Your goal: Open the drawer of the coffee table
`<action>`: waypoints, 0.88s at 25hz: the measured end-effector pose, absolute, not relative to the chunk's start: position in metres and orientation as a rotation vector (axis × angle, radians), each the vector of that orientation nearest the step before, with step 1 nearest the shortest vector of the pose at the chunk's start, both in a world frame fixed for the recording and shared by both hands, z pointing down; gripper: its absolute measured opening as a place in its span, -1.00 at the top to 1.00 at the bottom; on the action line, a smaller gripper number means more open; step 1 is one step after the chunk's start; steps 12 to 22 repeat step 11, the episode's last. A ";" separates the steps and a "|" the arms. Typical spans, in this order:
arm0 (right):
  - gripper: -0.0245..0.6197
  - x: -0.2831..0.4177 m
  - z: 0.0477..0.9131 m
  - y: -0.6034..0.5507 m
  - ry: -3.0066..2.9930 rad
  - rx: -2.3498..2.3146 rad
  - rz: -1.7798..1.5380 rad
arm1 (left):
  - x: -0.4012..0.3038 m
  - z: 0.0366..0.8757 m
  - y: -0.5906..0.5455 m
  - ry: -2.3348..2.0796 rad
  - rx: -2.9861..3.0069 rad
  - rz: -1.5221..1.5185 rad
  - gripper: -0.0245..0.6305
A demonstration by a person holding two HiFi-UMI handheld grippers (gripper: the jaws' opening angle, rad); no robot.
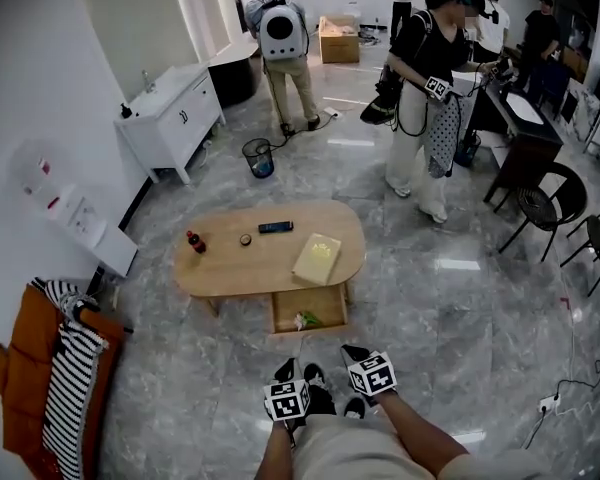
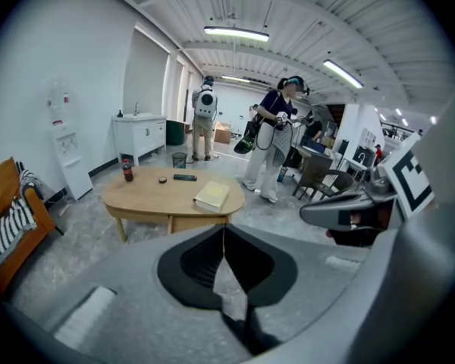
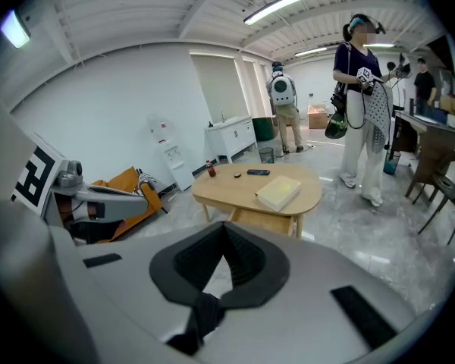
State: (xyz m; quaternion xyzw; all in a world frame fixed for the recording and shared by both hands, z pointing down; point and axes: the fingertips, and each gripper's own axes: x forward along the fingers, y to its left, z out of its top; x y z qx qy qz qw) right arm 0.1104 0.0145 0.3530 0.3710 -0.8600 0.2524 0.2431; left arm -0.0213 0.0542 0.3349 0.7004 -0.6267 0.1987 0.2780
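Left claw (image 2: 225,243) and right claw (image 3: 223,241) were both pressed together with nothing between them. In the head view they sat side by side at bottom centre, well apart from the oval wooden surface (image 1: 250,268) mid-frame. The drawer (image 1: 327,300) stood pulled out on the surface's near side with something green and white inside; a book (image 1: 317,258), remote (image 1: 275,227) and bottle (image 1: 194,241) lay on top.

Bare floor (image 1: 220,368) lies open between me and the coffee table (image 1: 230,268), whose drawer (image 1: 325,303) juts out toward me. On the tabletop, a book (image 1: 317,258) sits just above the drawer. A bottle (image 1: 194,241) and a remote (image 1: 275,227) stand farther back. An orange sofa (image 1: 20,358) closes off my left.
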 end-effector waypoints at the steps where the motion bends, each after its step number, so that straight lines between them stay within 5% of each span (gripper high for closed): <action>1: 0.88 0.110 0.353 0.015 -2.350 1.012 0.689 | -0.021 0.334 0.055 -1.683 1.879 0.533 0.89; 22: 0.88 0.104 0.356 0.018 -2.343 1.005 0.676 | -0.027 0.336 0.057 -1.681 1.875 0.524 0.89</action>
